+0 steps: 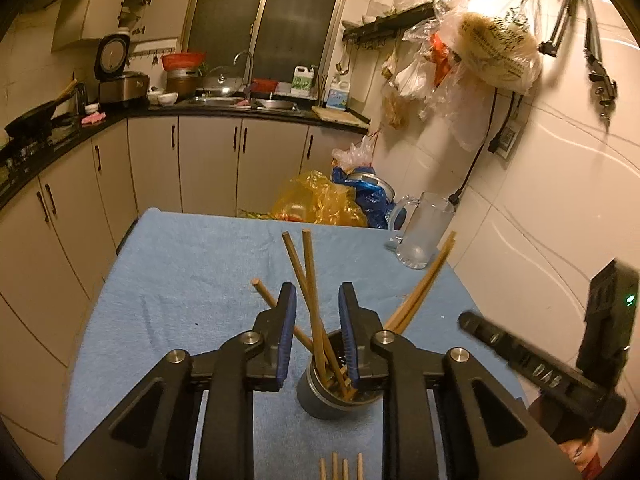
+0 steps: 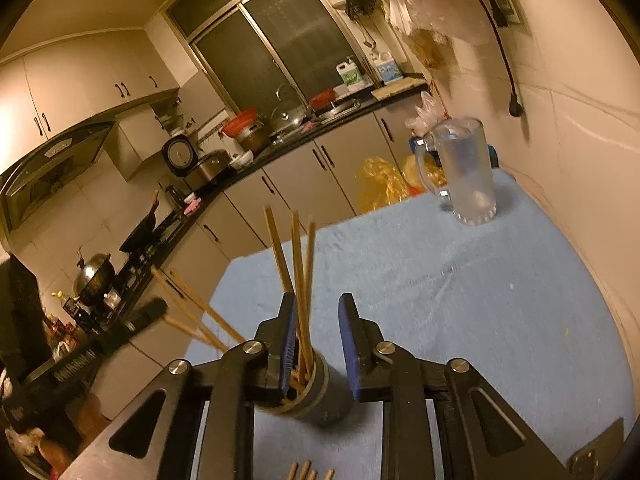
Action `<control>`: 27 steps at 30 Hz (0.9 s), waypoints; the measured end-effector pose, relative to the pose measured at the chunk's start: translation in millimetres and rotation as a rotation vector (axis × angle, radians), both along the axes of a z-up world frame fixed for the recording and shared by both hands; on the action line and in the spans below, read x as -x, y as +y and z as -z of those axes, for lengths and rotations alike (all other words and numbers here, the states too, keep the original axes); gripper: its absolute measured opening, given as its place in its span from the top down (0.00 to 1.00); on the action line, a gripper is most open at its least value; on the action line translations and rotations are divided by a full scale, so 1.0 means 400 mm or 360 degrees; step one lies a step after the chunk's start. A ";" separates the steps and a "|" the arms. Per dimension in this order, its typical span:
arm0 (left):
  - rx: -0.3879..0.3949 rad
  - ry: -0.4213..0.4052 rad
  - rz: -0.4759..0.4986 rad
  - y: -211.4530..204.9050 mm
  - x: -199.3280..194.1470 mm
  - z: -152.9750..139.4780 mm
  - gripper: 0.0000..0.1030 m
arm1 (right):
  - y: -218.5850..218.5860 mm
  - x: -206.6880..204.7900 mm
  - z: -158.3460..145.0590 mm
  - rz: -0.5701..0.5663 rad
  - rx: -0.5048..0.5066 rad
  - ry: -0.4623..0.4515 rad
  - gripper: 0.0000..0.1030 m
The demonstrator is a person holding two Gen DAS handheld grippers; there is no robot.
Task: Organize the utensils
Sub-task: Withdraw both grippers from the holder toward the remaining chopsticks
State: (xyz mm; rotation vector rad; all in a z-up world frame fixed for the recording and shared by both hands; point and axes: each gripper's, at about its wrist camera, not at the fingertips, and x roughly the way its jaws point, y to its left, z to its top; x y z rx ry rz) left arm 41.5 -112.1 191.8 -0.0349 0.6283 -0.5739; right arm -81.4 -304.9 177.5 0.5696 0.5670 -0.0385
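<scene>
A grey cylindrical holder (image 1: 320,398) (image 2: 328,396) stands on the blue cloth (image 1: 192,280) with several wooden chopsticks (image 1: 310,280) (image 2: 298,260) upright and fanned out in it. My left gripper (image 1: 317,288) hovers over the holder, open; two chopsticks pass between its blue pads without being pressed. In the right wrist view my right gripper (image 2: 318,298) is open above the same holder, with chopsticks close to its left pad. Its black body (image 1: 520,356) shows blurred at the right of the left wrist view. More chopstick ends (image 1: 340,468) (image 2: 310,470) lie at the near edge.
A clear glass mug (image 1: 420,232) (image 2: 468,176) stands at the far right corner of the table by the tiled wall. Yellow and blue plastic bags (image 1: 320,200) sit beyond the far edge. Kitchen cabinets and a counter (image 1: 224,112) run along the left and back.
</scene>
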 end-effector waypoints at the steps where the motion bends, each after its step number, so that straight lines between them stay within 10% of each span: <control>1: 0.0000 -0.0010 0.0003 0.006 0.014 -0.003 0.80 | 0.004 0.007 0.009 -0.0007 0.0000 0.0022 0.76; 15: -0.0016 0.0081 0.0054 0.094 0.160 0.087 0.79 | 0.099 0.113 0.134 -0.0153 0.0032 0.0260 0.70; 27: -0.0101 0.0641 0.0161 0.136 0.185 0.348 0.79 | 0.149 0.195 0.241 -0.0247 -0.0074 0.0382 0.70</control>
